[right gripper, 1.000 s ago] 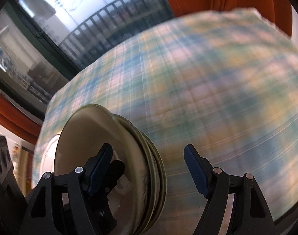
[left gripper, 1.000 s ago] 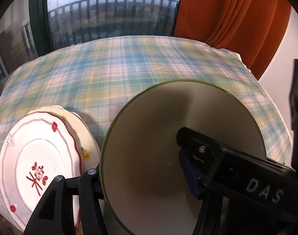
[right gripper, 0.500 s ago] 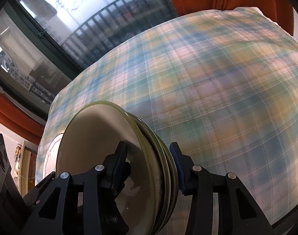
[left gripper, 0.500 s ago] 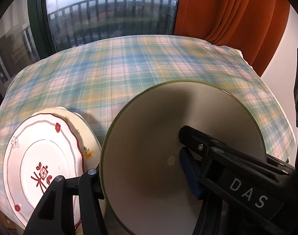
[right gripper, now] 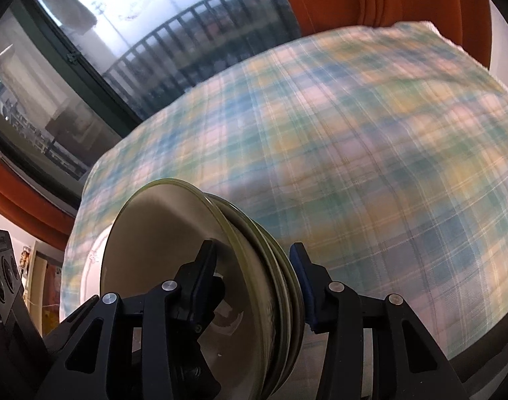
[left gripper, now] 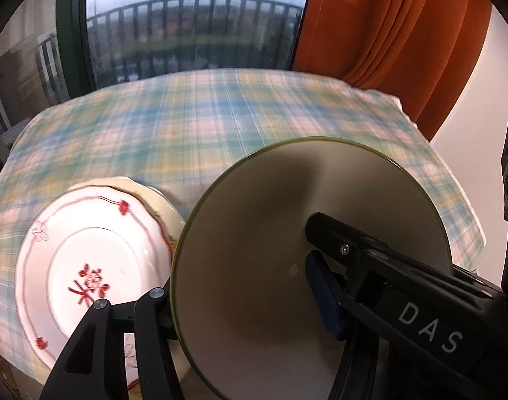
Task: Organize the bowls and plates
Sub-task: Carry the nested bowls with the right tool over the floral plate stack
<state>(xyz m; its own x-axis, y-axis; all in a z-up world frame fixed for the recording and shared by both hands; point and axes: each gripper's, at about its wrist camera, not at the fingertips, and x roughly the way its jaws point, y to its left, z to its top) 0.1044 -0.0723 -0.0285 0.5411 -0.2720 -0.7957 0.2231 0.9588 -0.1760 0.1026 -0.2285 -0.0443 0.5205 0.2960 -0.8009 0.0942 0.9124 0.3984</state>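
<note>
Two grippers hold one stack of green-rimmed bowls (left gripper: 287,233) from opposite sides, above the checked tablecloth (left gripper: 187,126).

In the left wrist view, the left gripper (left gripper: 243,303) clamps the near wall of the stack, one finger inside and one outside. Just beside it lies the red-patterned plate (left gripper: 87,266) on a cream plate (left gripper: 160,200).

In the right wrist view, the right gripper (right gripper: 254,266) has just closed across all the rims of the stack. To carry well, I think both hands should rise together and keep it level, so no bowl slips.
</note>
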